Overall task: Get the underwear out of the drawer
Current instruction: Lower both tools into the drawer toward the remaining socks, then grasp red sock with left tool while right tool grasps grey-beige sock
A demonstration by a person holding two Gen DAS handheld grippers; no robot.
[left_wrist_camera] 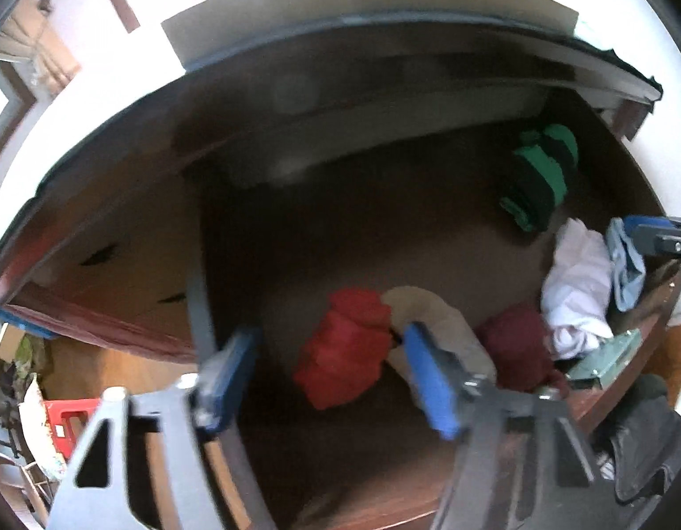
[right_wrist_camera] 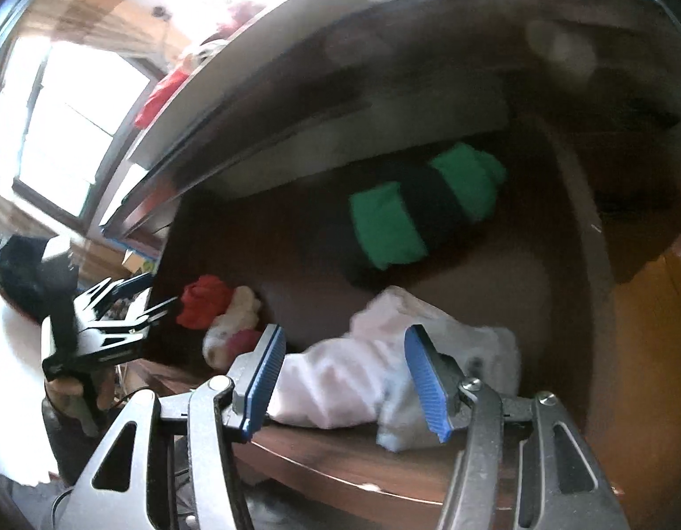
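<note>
Both grippers were over the open dark-brown wooden drawer (left_wrist_camera: 132,265). The left gripper (left_wrist_camera: 331,380) had its blue-padded fingers (left_wrist_camera: 428,384) spread; the folded red cloth piece (left_wrist_camera: 344,349) showed in the gap beyond them with no pad pressing on it, so nothing was held. The right gripper (right_wrist_camera: 344,380) was also spread, and the crumpled white garment (right_wrist_camera: 340,380) lay beyond its fingers (right_wrist_camera: 428,380); contact wasn't visible there either.

The underwear sat along the drawer's front edge: red piece, a cream one (left_wrist_camera: 433,309) touching it, a maroon one (left_wrist_camera: 517,349) beside that, then white and a pale-blue scrap (left_wrist_camera: 625,265). A green-and-black striped roll (right_wrist_camera: 424,207) lay alone at the back.

My read: the left was lining up on red. To do it well, centre red between the pads, go deep enough to catch the full fold rather than a top layer, and keep the inner pad off the cream piece. Lift straight up past the front rail.

Limits: both views were motion-blurred. I couldn't tell whether red and cream were tangled, how deep the pads sat, or what each piece actually was. The maroon piece was partly hidden behind the left finger.
</note>
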